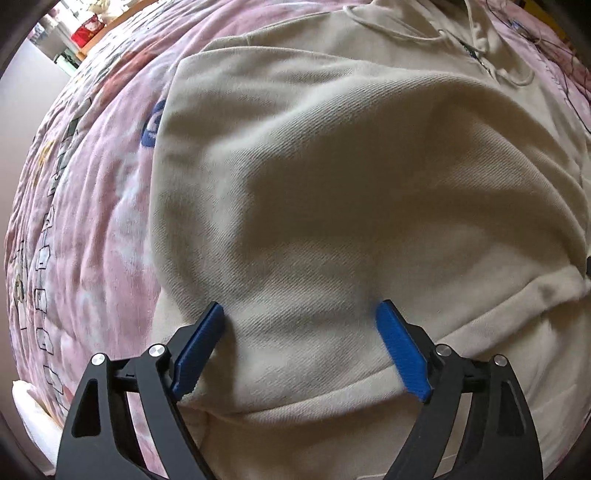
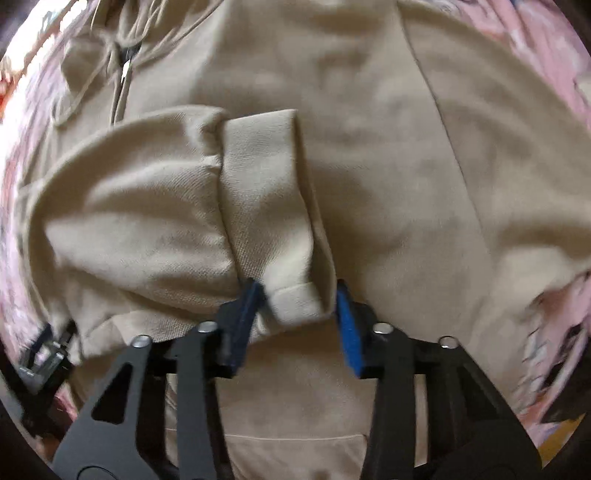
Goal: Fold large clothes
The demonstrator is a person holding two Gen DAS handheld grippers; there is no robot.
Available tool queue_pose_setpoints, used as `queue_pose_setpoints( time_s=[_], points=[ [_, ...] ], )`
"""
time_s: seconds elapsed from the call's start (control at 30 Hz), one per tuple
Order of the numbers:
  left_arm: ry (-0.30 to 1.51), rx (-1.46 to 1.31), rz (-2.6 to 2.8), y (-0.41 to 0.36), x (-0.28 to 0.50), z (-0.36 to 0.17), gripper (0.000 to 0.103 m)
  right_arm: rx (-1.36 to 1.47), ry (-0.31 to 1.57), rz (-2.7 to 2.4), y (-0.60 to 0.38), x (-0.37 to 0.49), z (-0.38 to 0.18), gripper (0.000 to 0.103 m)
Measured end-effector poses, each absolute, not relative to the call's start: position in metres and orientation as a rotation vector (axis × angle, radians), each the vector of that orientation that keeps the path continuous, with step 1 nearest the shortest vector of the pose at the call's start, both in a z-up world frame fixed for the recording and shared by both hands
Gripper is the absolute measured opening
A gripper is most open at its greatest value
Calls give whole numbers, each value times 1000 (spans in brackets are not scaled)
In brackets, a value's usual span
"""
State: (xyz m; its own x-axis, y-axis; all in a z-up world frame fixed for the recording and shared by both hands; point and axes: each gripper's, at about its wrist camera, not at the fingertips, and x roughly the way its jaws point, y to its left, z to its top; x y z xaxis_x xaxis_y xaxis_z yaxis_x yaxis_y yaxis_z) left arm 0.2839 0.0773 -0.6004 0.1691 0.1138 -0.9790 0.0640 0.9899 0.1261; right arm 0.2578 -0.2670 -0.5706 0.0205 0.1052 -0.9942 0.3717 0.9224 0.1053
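Trouble could come from the right gripper [image 2: 299, 291]: its jaws pinch the sleeve cuff [image 2: 295, 304] only at the tip, so the cuff may slip out on a quick pull, or the pads may snag the body layer underneath and drag the fold crooked. Left gripper [image 1: 300, 314] is spread wide, tips resting on the folded sleeve [image 1: 332, 192], gripping nothing; if it closes here it may bunch a ridge of cloth. The cream hoodie [image 2: 369, 147] lies flat on the pink quilt [image 1: 92, 221], one sleeve folded across its front. Count: one hoodie, one quilt, two grippers, one zipper [image 2: 123, 74], and a drawstring [image 1: 388, 33] with loose ends by the collar.
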Motion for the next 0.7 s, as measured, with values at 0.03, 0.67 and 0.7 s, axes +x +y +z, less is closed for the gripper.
queue_pose_setpoints(
  time_s=[0.03, 0.67, 0.7],
  points=[
    [1402, 155, 30, 78, 283, -601, 83, 388, 1522, -238, -273, 253, -563, 29],
    [1427, 188, 1, 70, 269, -602, 83, 1020, 1479, -100, -322, 218, -585, 10],
    [1429, 186, 0, 70, 270, -602, 83, 1024, 1469, -108, -322, 217, -584, 14]
  ],
)
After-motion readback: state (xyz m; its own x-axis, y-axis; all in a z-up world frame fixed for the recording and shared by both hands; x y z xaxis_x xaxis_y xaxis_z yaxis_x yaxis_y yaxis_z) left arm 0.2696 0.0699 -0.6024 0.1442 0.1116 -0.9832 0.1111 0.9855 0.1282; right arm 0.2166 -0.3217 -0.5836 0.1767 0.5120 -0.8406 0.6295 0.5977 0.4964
